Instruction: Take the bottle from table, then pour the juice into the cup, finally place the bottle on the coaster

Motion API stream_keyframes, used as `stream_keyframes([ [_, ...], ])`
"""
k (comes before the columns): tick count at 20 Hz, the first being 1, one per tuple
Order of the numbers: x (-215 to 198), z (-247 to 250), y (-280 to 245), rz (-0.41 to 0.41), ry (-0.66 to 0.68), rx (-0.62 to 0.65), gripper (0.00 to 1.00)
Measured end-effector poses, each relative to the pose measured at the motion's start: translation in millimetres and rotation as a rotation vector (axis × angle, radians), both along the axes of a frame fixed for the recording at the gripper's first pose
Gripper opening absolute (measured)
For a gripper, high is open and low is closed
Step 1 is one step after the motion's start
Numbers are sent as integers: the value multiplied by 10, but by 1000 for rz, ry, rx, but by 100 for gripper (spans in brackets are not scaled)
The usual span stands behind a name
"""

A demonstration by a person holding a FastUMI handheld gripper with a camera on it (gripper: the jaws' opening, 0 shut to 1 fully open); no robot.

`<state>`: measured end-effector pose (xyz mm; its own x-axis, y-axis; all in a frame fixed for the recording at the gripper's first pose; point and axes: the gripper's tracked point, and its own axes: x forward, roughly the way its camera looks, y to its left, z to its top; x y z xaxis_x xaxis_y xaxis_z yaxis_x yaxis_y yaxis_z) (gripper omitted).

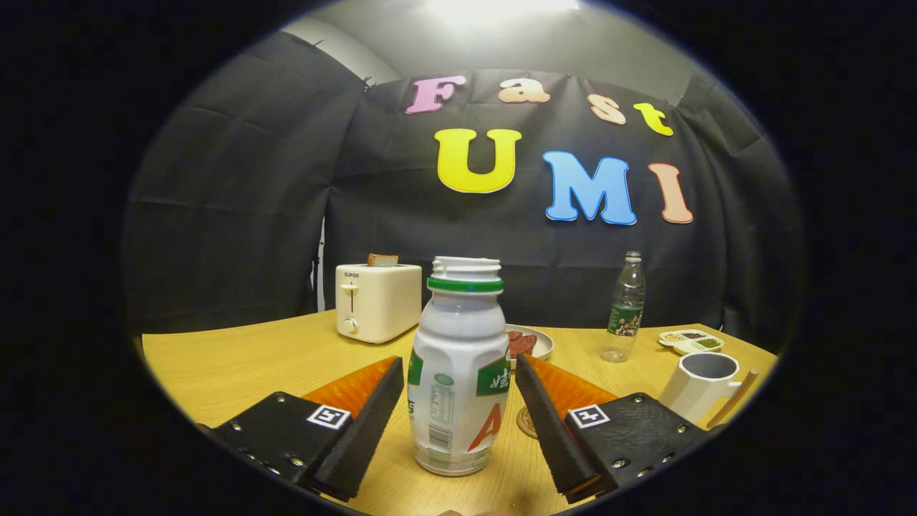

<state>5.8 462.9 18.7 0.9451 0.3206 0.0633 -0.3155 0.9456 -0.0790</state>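
A white juice bottle (458, 365) with a green neck ring and no cap stands upright on the wooden table (236, 362). It sits between my two fingers, with a small gap on each side. My gripper (458, 365) is open around it, neither pad touching. A white cup (701, 385) with a handle stands to the right, beyond the right finger. A round coaster (528, 423) lies flat on the table just right of the bottle, mostly hidden behind the right finger.
A cream toaster (377, 301) with a slice of bread in it stands at the back left. A plate (539, 343) with dark food lies behind the bottle. A clear plastic bottle (625, 308) and a small dish (691, 340) stand at the back right.
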Motion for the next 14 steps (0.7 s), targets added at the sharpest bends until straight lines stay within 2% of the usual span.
stream_keyframes([
  [1, -1, 7, 38, 19, -6, 5, 88],
  [2, -10, 9, 54, 26, -5, 9, 74],
  [4, -35, 5, 38, 25, 4, 21, 69],
  [9, -81, 51, 0, -5, 15, -14, 64],
  [14, -148, 207, -79, -27, 7, 51, 64],
])
